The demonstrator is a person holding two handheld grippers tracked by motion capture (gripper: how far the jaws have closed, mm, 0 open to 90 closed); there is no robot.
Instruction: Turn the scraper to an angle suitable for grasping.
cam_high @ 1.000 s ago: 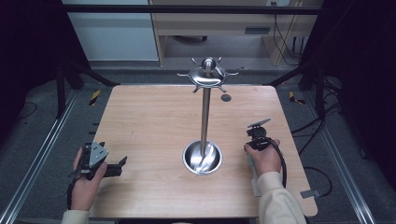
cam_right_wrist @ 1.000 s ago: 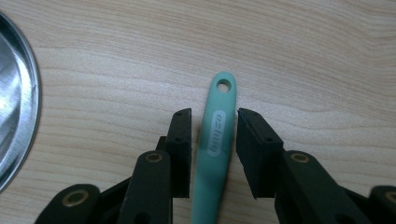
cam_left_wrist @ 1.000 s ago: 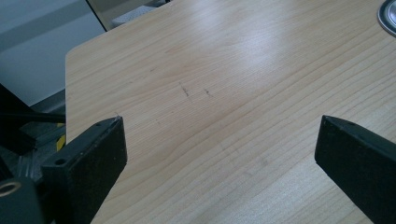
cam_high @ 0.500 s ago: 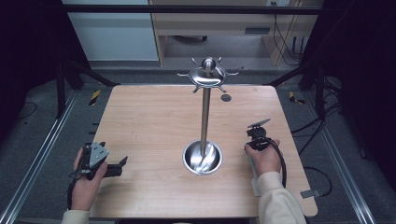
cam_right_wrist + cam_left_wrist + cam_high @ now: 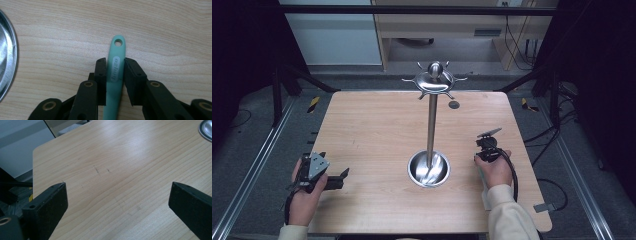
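Note:
My right gripper (image 5: 115,63) is shut on a mint-green utensil handle (image 5: 118,47). The handle's end, with a hanging hole, sticks out past the jaw tips over the wood. In the high view the right gripper (image 5: 487,146) sits just right of the metal stand's round base (image 5: 428,169). From that base a thin pole (image 5: 430,125) rises to a hooked top (image 5: 434,80). At the table's front left my left gripper (image 5: 339,178) is open, pointing right. Between its wide-apart jaws my left gripper (image 5: 117,195) has only bare wood.
The wooden table (image 5: 372,130) has rounded corners and a small dark disc (image 5: 454,104) near the far edge. The stand's shiny base rim shows at the right gripper view's left edge (image 5: 7,50) and the left gripper view's top right (image 5: 206,127). Black frame bars surround the table.

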